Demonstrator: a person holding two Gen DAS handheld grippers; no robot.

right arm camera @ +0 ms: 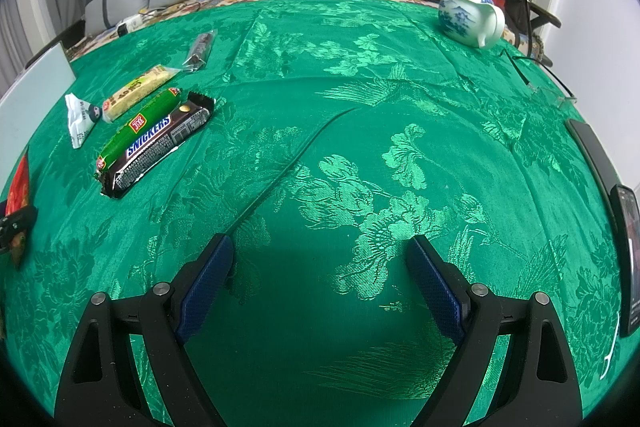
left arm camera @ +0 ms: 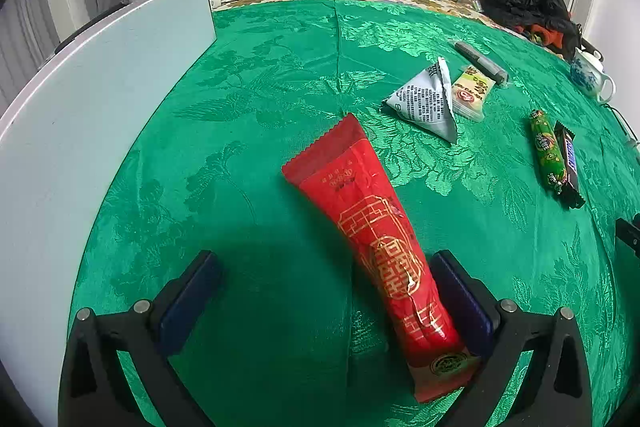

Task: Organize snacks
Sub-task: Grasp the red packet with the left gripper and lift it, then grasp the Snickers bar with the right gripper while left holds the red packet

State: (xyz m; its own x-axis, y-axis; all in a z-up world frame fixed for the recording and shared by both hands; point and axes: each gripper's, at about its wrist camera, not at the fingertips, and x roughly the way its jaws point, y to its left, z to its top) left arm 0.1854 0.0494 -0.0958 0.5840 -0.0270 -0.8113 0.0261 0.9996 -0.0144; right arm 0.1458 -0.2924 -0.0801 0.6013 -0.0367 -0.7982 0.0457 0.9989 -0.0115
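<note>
A long red snack packet point(left arm camera: 374, 247) with gold print lies on the green tablecloth point(left arm camera: 260, 87), its near end between the fingers of my left gripper point(left arm camera: 326, 265), beside the right finger. The left gripper is open. Farther right lie a white triangular packet point(left arm camera: 428, 99), a yellow wafer bar point(left arm camera: 472, 89), a grey stick packet point(left arm camera: 482, 63), a green sausage stick point(left arm camera: 544, 149) and a Snickers bar point(left arm camera: 570, 165). My right gripper point(right arm camera: 320, 247) is open and empty over bare cloth. The Snickers bar point(right arm camera: 160, 147) and green stick point(right arm camera: 140, 125) lie side by side to its left.
A white board point(left arm camera: 80, 99) stands along the left edge. A white and blue teapot point(right arm camera: 472, 13) stands at the far right. A dark phone point(right arm camera: 626, 239) and glasses point(right arm camera: 540, 83) lie at the right edge. Cushions and clothes are behind the table.
</note>
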